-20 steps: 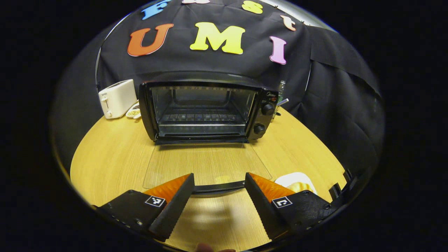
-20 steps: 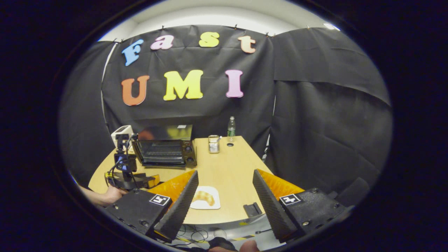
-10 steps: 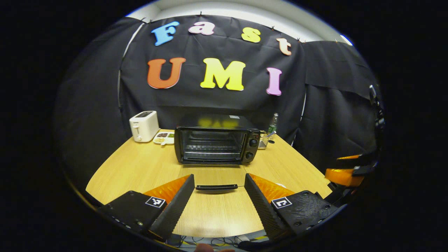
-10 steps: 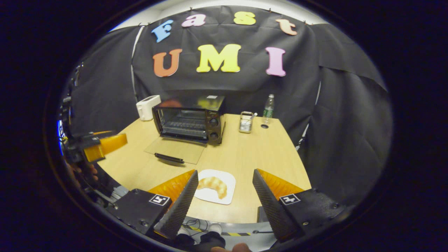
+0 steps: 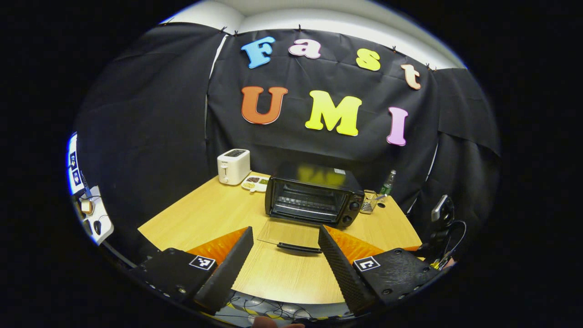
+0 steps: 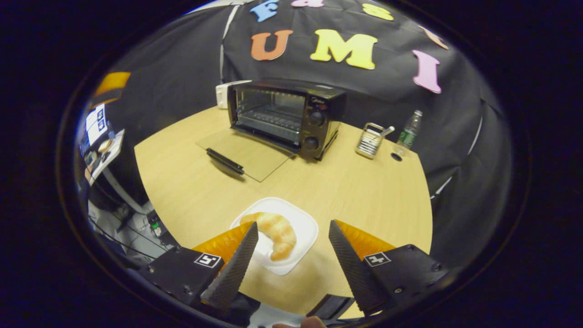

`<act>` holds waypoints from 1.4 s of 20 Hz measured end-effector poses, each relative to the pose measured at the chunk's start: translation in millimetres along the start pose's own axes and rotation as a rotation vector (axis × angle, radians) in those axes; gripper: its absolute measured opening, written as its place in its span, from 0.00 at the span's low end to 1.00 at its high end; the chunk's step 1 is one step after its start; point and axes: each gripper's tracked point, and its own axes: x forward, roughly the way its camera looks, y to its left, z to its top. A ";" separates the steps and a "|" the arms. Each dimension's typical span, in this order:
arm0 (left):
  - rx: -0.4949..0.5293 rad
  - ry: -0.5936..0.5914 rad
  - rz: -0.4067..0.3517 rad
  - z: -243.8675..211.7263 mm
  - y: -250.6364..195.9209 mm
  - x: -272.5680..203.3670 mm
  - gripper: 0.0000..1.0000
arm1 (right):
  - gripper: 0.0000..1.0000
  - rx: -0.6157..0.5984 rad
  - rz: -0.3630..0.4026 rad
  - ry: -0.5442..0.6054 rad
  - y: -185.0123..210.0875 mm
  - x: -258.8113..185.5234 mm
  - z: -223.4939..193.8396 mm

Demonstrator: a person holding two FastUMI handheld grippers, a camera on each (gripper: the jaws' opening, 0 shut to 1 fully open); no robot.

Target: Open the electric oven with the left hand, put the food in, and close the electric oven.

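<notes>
With jaws spread and empty, right gripper [image 6: 291, 255] nears croissant [image 6: 275, 233], lower centre, angled toward lower right.

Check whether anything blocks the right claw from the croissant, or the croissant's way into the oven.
Nothing visible does. The right claw hangs open over the croissant on its white plate. Bare table lies between plate and oven; the glass door is folded down flat, the cavity open.
</notes>
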 end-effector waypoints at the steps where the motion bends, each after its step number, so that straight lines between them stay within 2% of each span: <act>1: -0.005 -0.002 0.014 2.6 -3.3 -1.6 0.95 | 0.98 -0.031 0.026 0.020 1.4 11.5 -7.3; 5: -0.019 0.004 0.050 4.9 -8.8 -1.5 0.95 | 0.96 -0.086 0.091 0.083 3.9 45.8 -27.4; 8: -0.046 0.020 0.082 5.3 -2.7 -2.0 0.95 | 0.92 -0.084 0.134 0.123 10.2 63.5 -39.3; 11: -0.064 0.030 0.119 4.5 5.8 1.2 0.95 | 0.81 -0.091 0.165 0.144 17.4 71.1 -46.8; 13: -0.075 0.039 0.123 4.3 5.0 4.6 0.95 | 0.70 -0.066 0.175 0.146 20.2 72.3 -46.6; 15: -0.076 0.040 0.116 7.0 1.1 9.1 0.94 | 0.63 -0.049 0.179 0.148 22.0 71.2 -46.2; 16: -0.073 0.038 0.110 8.0 -0.4 9.6 0.94 | 0.56 -0.038 0.176 0.148 21.7 71.2 -46.0; 19: -0.054 0.039 0.079 8.5 -3.0 11.3 0.94 | 0.46 0.027 0.161 0.160 22.3 66.6 -47.2; 22: -0.047 0.044 0.030 10.5 -6.0 17.4 0.94 | 0.37 0.161 0.140 0.156 23.7 52.8 -39.5; 28: -0.041 0.045 -0.135 22.7 7.0 44.6 0.95 | 0.34 0.420 -0.004 0.088 38.3 7.4 -10.5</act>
